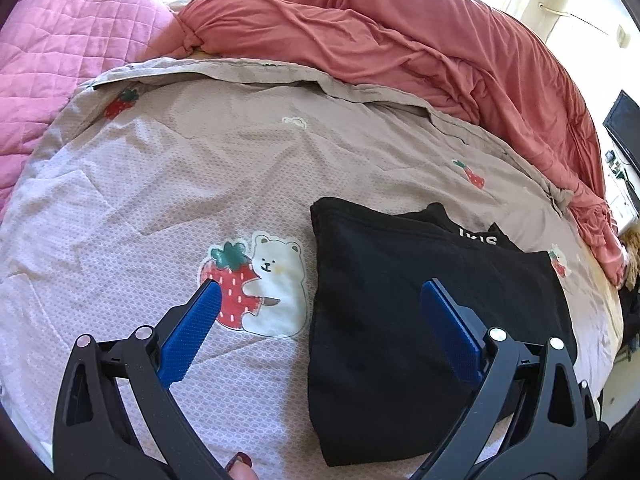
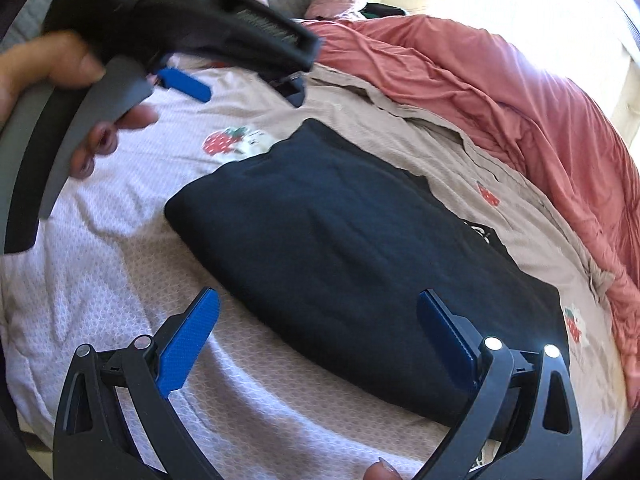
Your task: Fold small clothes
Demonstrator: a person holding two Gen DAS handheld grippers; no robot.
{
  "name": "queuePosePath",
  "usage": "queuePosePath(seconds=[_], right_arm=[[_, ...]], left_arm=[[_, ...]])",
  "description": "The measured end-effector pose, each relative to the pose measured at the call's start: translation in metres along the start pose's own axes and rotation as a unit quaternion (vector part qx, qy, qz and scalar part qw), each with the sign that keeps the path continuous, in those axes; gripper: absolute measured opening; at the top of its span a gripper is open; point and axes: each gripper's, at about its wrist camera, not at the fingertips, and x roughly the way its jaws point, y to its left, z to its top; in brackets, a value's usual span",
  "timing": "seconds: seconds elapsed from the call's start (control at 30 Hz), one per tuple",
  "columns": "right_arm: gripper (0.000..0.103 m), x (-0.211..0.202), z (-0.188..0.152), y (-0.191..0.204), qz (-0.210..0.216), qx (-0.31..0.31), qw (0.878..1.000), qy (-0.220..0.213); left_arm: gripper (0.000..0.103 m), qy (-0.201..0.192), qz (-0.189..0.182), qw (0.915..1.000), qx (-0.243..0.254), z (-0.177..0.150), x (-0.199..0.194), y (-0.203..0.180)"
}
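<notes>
The folded black garment (image 1: 420,312) lies flat on the bed's strawberry-print cover (image 1: 180,168), just beside its bear print (image 1: 276,284). The left gripper (image 1: 320,300) and right gripper (image 2: 318,308) both hover spread apart, empty.

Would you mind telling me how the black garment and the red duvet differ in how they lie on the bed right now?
The black garment lies flat, folded into a neat block with straight edges; the red duvet is bunched and heavily wrinkled. The black garment sits near both open claws, the red duvet along the far side. Both rest on the strawberry-print bedcover.
</notes>
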Motion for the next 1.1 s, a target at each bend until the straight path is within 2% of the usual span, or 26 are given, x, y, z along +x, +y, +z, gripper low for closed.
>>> queuePosePath(seconds=[0.37,0.73,0.93,1.1], right_arm=[[0.098,0.016,0.006,0.025,-0.022,-0.046,0.999,0.011],[0.097,0.038,0.012,0.032,-0.055,-0.054,0.997,0.015],[0.097,0.046,0.022,0.022,-0.070,-0.030,0.997,0.009],[0.096,0.039,0.026,0.003,-0.056,0.025,0.998,-0.026]], left_arm=[[0.093,0.009,0.005,0.9996,-0.024,0.005,0.006,0.016],[0.093,0.018,0.004,0.9979,-0.063,0.008,0.012,0.036],[0.093,0.028,0.003,0.9964,-0.080,0.007,0.020,0.044],[0.093,0.037,-0.002,0.9937,-0.106,0.005,0.030,0.056]])
